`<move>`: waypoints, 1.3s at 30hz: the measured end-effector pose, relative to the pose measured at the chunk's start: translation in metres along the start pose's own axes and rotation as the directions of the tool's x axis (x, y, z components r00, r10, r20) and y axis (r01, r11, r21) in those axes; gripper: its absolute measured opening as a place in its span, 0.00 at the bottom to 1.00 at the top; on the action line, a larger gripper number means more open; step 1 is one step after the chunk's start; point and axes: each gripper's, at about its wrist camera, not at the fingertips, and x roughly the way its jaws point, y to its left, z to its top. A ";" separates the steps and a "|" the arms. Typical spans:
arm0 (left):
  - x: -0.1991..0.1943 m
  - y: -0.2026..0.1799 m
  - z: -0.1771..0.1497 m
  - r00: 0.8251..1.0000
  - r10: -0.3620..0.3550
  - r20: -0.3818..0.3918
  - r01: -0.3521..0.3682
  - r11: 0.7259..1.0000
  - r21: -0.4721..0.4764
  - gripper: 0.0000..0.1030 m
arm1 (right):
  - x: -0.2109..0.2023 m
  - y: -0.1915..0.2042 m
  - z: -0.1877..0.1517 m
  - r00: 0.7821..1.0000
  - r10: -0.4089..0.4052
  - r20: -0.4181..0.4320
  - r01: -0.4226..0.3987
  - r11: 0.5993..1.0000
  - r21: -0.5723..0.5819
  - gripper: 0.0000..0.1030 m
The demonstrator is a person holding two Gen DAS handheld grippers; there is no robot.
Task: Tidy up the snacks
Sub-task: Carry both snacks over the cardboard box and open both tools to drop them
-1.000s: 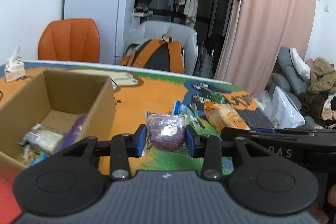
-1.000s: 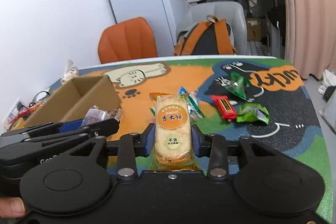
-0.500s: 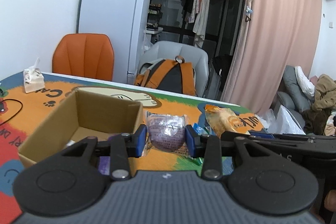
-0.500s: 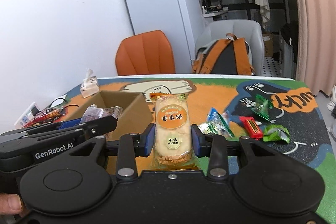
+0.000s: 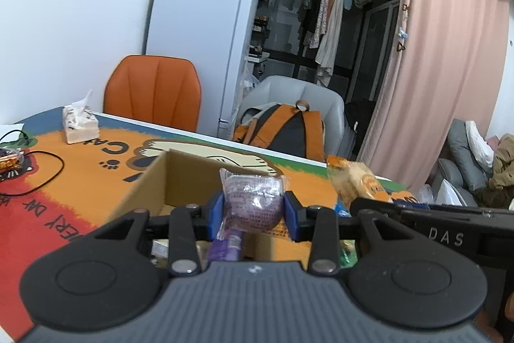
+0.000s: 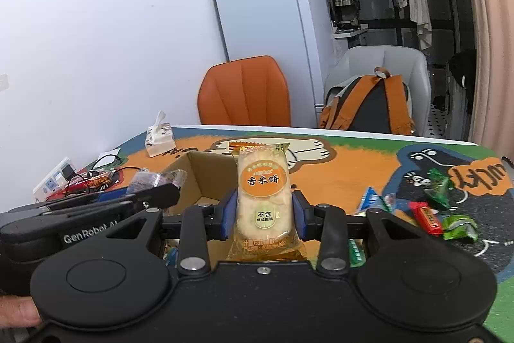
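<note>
Your left hand-held gripper (image 5: 253, 216) is squeezing a see-through packet of purple snack (image 5: 252, 203), holding it up over the near edge of the open brown cardboard box (image 5: 180, 179). Your right hand-held gripper (image 6: 264, 216) is squeezing a tall orange rice cracker packet (image 6: 264, 198) just beside it, above the same box (image 6: 200, 179). Small green and red snack packets (image 6: 443, 214) are lying on the colourful cartoon table (image 6: 347, 179) to your right.

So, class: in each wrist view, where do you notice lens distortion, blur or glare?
Left wrist view: the pink curtain bows with fisheye distortion, dark corners; the clear purple-filled packet looks soft. Right wrist view: the white fridge leans; the orange-labelled rice cracker packet stays sharp, with faint wrapper sheen.
</note>
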 end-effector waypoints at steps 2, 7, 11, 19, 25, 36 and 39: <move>-0.001 0.010 0.001 1.000 0.004 0.005 -0.004 1.000 -0.011 0.37 | 0.004 0.007 0.000 1.000 -0.002 -0.006 0.002 1.000 -0.007 0.36; 0.005 0.032 0.003 1.000 0.005 -0.007 -0.006 0.999 -0.037 0.37 | 0.013 0.024 0.003 1.000 -0.015 -0.012 0.015 0.999 -0.031 0.36; 0.010 0.045 0.004 1.000 0.017 -0.020 -0.018 0.999 -0.035 0.37 | 0.022 0.033 0.003 1.000 -0.014 -0.017 0.013 0.999 -0.033 0.36; 0.025 0.072 0.002 0.997 0.062 -0.052 -0.066 0.995 -0.079 0.37 | 0.043 0.051 0.003 0.999 0.016 -0.039 -0.018 0.999 -0.044 0.36; 0.027 0.080 0.006 0.993 0.104 -0.058 -0.109 0.989 -0.096 0.40 | 0.056 0.057 0.007 0.998 0.030 -0.046 -0.032 0.999 -0.043 0.36; 0.012 0.097 0.012 0.990 0.136 -0.043 -0.141 0.979 -0.146 0.42 | 0.080 0.068 0.013 0.997 0.055 -0.062 -0.058 0.998 -0.036 0.36; 0.010 0.102 0.011 0.987 0.150 -0.050 -0.156 0.975 -0.157 0.45 | 0.084 0.073 0.015 0.996 0.070 -0.048 -0.072 0.997 -0.038 0.45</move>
